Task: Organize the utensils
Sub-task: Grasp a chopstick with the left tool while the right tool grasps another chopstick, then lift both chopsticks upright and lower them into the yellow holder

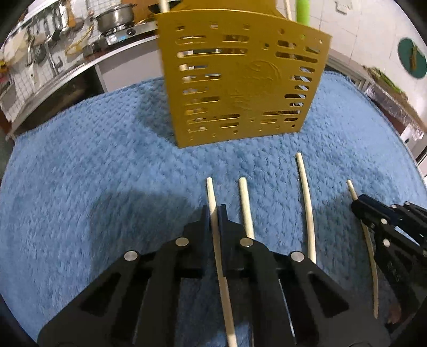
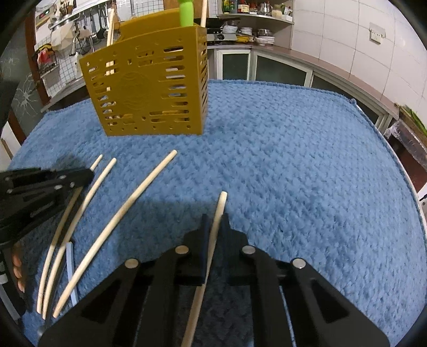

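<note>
A yellow slotted utensil holder (image 1: 240, 82) stands upright on the blue towel (image 1: 93, 160); it also shows in the right wrist view (image 2: 149, 88), with a green handle (image 2: 186, 13) and pale sticks in it. My left gripper (image 1: 213, 211) is shut on a pale chopstick (image 1: 212, 197). My right gripper (image 2: 214, 219) is shut on another chopstick (image 2: 220, 205); it shows in the left wrist view (image 1: 359, 204) at the right. Two more chopsticks (image 1: 246, 205) (image 1: 305, 194) lie on the towel between the grippers.
A light blue stick (image 2: 71, 269) lies on the towel near the chopsticks. Kitchen counters with a pot and stove (image 1: 114, 18) stand behind the towel. Shelves with bottles and dishes (image 2: 250, 21) and cabinets line the back wall.
</note>
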`<state>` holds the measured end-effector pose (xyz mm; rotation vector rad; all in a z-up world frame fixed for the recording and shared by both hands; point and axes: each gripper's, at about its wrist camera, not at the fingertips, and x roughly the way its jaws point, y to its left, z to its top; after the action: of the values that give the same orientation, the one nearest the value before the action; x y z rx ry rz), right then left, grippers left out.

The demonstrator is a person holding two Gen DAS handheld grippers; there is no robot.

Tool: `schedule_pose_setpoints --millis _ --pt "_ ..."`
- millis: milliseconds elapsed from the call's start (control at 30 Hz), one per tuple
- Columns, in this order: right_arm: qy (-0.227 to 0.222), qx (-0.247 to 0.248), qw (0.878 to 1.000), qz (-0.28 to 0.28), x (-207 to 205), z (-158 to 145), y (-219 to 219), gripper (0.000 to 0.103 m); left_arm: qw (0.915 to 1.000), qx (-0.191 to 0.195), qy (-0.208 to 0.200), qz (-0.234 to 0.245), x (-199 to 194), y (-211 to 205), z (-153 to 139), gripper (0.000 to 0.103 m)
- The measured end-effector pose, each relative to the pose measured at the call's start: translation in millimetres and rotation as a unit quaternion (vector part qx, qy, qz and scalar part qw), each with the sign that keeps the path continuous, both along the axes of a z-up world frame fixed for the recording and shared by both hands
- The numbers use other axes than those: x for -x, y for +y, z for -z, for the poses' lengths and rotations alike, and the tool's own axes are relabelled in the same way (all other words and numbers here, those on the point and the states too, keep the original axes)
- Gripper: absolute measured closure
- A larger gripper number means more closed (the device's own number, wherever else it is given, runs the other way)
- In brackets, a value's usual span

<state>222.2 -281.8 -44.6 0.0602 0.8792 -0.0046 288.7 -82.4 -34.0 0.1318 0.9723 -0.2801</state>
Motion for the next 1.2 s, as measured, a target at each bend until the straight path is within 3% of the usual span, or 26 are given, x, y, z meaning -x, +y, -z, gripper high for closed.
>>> schedule_pose_setpoints --millis 100,400,533,733,933,1200 --pt "0.001 -0.006 1.000 -0.005 -0.4 -1.6 -1.7 0.094 0.9998 0.011 0.008 -0.012 4.8 11.2 -1.6 0.098" --pt "0.030 -0.011 0.999 -0.005 -10.1 -1.0 -0.9 0.094 0.9995 -0.010 0.026 -0.017 2.4 12.5 1.5 0.098" --pt "0.017 -0.017 1.000 -0.005 -7.3 -5.0 -3.3 0.096 0.9996 0.003 0.022 -0.019 2.7 14.9 -0.7 0.098" --pt "-0.042 -0.042 0.998 0.002 2.6 -30.2 -12.7 0.097 0.9985 0.042 -0.031 -0.015 15.4 21.1 -25.9 0.099" --pt "-0.095 -0.074 0.993 -0.006 12.6 -56.1 -18.2 0.097 0.9916 0.088 -0.094 -0.008 26.5 25.8 -66.2 0.099" --pt "-0.146 -0.114 0.983 -0.015 17.1 -86.9 -27.3 0.097 0.9848 0.109 -0.135 0.008 28.0 24.6 -96.6 0.099"
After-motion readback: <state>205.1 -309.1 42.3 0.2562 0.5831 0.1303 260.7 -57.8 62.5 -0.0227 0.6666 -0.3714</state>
